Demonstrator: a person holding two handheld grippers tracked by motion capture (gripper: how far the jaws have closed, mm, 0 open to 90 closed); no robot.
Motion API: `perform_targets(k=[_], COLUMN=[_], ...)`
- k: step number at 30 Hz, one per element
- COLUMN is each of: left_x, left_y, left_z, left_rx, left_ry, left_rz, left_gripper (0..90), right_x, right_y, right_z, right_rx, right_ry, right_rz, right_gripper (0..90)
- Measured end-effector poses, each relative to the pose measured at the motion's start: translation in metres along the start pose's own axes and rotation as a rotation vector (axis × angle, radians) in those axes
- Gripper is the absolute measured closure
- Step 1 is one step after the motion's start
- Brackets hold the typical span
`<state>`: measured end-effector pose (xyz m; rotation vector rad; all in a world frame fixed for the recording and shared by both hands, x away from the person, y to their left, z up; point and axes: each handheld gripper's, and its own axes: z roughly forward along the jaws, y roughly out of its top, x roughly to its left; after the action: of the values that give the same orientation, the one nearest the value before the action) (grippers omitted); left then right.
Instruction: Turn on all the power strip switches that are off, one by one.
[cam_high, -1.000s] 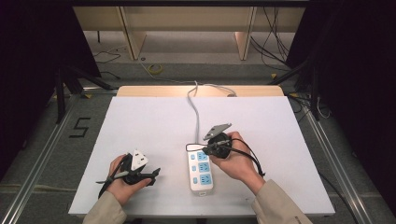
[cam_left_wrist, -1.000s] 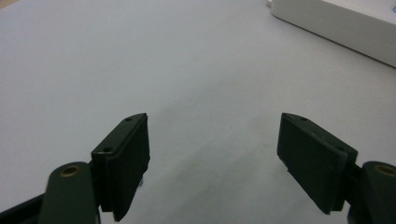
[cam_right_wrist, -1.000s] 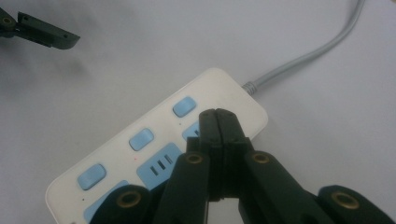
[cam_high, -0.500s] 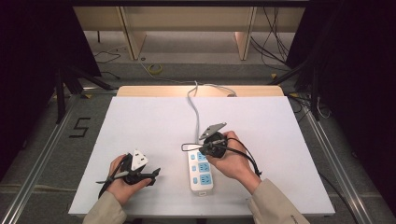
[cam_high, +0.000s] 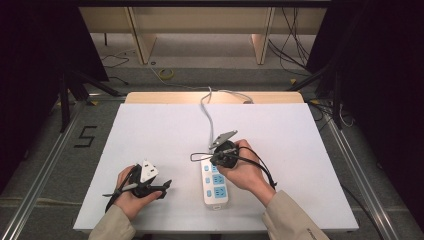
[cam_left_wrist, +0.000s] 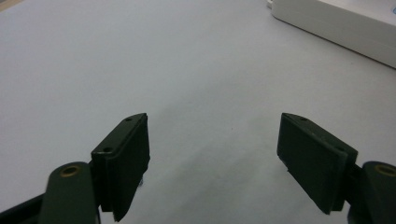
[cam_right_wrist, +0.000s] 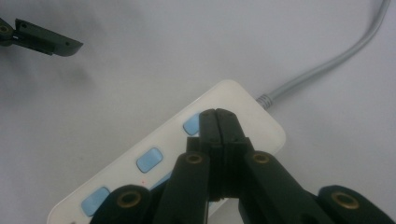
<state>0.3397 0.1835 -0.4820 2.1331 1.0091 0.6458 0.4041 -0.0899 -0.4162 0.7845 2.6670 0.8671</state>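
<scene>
On the white surface (cam_high: 165, 130), near the person's edge and a little right of the middle, lies a white power strip (cam_high: 215, 186) with its length running from near to far. Its grey cord (cam_high: 206, 112) leads off the far end and runs away over the far edge of the surface. Pale blue switches (cam_right_wrist: 149, 158) sit in a row along its top. The right claw (cam_high: 216, 158), held in the right hand (cam_high: 247, 172), hangs over the far end of the strip, tips pointing down at it. In the right gripper view its 2 black jaws are pressed together with nothing between them, their tips right over the blue switch nearest the cord end; whether they touch it I cannot tell. The left claw (cam_high: 165, 185) rests in the left hand (cam_high: 130, 195) at the near left, well apart from the strip. In the left gripper view its jaws stand wide apart over bare surface, empty, with the strip's white side at the far right.
</scene>
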Motion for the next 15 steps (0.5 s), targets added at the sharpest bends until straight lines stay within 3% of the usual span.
perform_targets(k=[15], left_x=[0.0], left_y=[0.0], left_z=[0.0], left_rx=[-0.002], left_ry=[0.0], left_rz=[0.0], left_gripper=[25.4], right_x=[0.002], right_y=[0.006], right_z=[0.012], right_rx=[0.01], right_ry=[0.013], right_rz=[-0.004], right_gripper=[90.0])
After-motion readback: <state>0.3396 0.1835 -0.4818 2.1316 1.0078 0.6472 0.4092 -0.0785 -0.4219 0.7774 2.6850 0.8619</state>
